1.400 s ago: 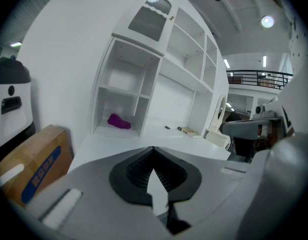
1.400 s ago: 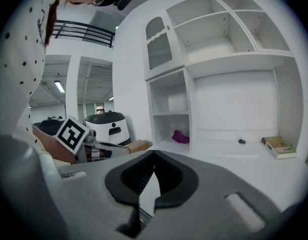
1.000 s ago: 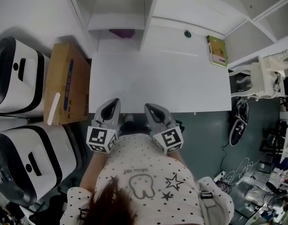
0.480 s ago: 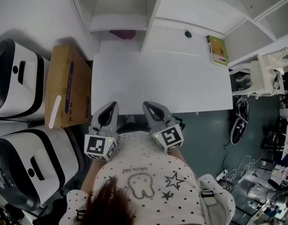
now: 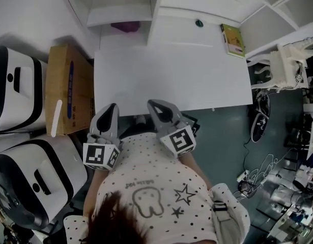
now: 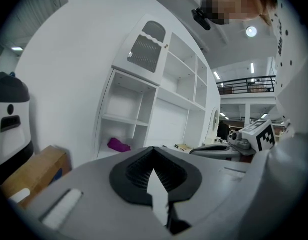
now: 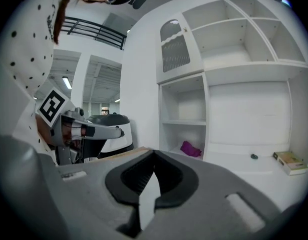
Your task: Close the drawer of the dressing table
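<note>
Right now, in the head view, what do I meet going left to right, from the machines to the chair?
white machines → box → purple thing → small dark thing → book → chair

The left gripper (image 5: 110,111) and right gripper (image 5: 156,108) are pointing far, side by side; both jaws are seemingly pressing together, empty.

On the dressing table (image 5: 171,80), a book (image 5: 231,33) lies at the far right corner, with a small round thing (image 5: 199,23) to its left. A cardboard box (image 5: 67,90) stands against the table's left side and a chair (image 5: 286,67) off its right. The left gripper (image 5: 111,107) and right gripper (image 5: 152,104) sit at its near edge
</note>
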`<state>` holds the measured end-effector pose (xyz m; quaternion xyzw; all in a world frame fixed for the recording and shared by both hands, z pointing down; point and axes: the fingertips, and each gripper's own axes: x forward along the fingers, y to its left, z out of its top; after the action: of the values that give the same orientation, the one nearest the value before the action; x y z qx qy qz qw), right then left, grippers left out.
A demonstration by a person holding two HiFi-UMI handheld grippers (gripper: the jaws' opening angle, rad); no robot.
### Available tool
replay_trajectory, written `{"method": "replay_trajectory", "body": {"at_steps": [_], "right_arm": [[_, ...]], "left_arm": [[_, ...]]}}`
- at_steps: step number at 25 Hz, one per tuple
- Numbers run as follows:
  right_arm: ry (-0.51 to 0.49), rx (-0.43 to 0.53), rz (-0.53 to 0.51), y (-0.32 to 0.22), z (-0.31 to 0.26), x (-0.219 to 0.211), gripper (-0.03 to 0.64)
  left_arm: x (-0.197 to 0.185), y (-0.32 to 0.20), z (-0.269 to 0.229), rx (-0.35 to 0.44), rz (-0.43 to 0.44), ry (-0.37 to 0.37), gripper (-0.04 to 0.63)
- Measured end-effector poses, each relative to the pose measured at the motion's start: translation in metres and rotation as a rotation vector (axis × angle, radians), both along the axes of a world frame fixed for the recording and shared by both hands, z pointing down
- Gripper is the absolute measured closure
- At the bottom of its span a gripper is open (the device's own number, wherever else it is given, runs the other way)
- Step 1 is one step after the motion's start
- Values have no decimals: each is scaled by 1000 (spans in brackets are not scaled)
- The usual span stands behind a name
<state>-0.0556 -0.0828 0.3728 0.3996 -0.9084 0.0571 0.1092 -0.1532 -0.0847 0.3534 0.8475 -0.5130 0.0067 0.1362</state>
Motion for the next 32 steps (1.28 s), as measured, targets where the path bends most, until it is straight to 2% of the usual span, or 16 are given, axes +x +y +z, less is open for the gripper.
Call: {"method": "replay_trajectory", "body": {"at_steps": [6,9,14,21,28,32], "right_arm": [[3,23,37,1,-13,5,621],[28,31,45,1,-14,0,621],[80,32,13,2,-8,-13,621],[165,14,-85,20,2,-23,621],[148,4,-62,17,4,-15,621],[130,8,-49,13,3,-13,617]], "left_arm": [[13,8,-9,-10,55,-13,598],[7,9,-5,-6,66,-1,600],[-6,8,-4,-16,34,7,600],[8,17,-5,-15,33,10,598],[9,11,-4,-17,27,33,595],[11,7,-4,-10,37,10,595]]}}
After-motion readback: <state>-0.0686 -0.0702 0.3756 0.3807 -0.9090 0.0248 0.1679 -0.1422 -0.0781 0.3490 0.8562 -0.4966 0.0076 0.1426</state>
